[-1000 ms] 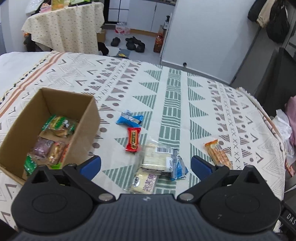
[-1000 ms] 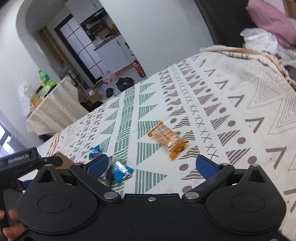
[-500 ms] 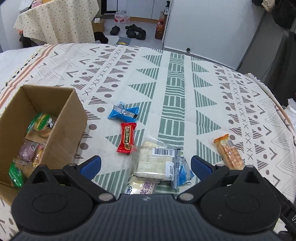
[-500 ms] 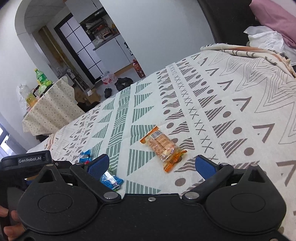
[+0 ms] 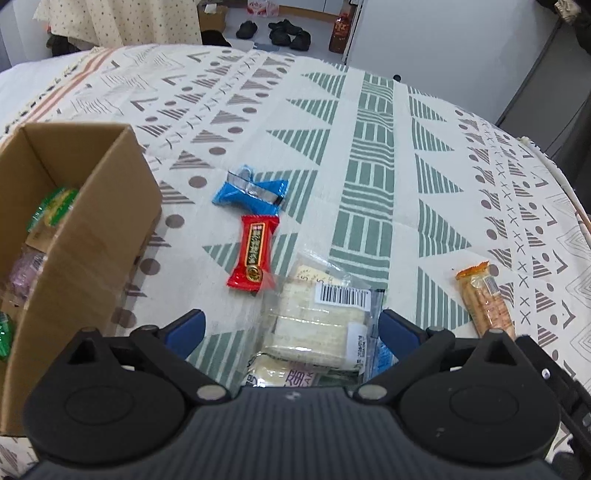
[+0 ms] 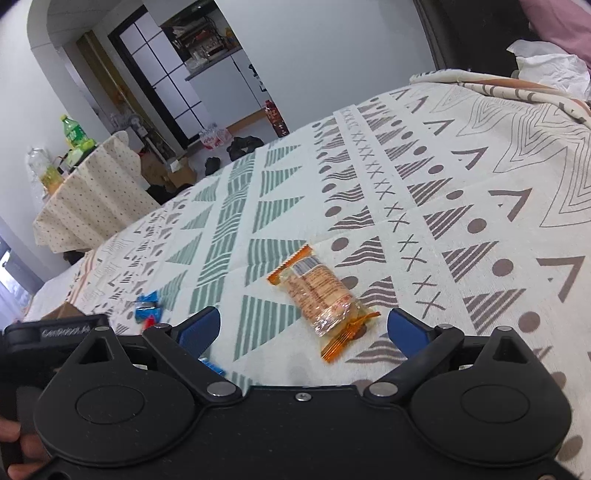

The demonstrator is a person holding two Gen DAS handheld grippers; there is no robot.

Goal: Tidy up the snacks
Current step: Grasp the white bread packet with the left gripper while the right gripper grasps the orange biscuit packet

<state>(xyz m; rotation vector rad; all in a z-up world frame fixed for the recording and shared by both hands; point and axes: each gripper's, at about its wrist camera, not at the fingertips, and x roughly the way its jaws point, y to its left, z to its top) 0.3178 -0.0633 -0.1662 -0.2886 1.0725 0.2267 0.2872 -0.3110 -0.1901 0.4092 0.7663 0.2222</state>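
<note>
A cardboard box (image 5: pixel 92 236) with several snacks inside sits at the left on the patterned cloth (image 5: pixel 369 155). My left gripper (image 5: pixel 291 326) is open, low over a clear pack of white cakes (image 5: pixel 321 325) that lies between its fingers. A red snack bar (image 5: pixel 255 254) and a blue packet (image 5: pixel 251 190) lie just beyond. An orange cracker pack (image 5: pixel 487 299) lies to the right. In the right wrist view, my right gripper (image 6: pixel 303 325) is open and the orange cracker pack (image 6: pixel 321 295) lies between its fingers.
The left gripper's body (image 6: pixel 48 332) shows at the right wrist view's left edge, near the blue packet (image 6: pixel 147 308). A cloth-covered side table (image 6: pixel 92 195) with bottles, shoes (image 5: pixel 288 35) on the floor, and a bottle (image 5: pixel 341 27) stand beyond the far edge.
Both grippers have moved forward and down. The white cake pack now lies between the left fingers, and the orange cracker pack now lies between the right fingers. Both stayed open.
</note>
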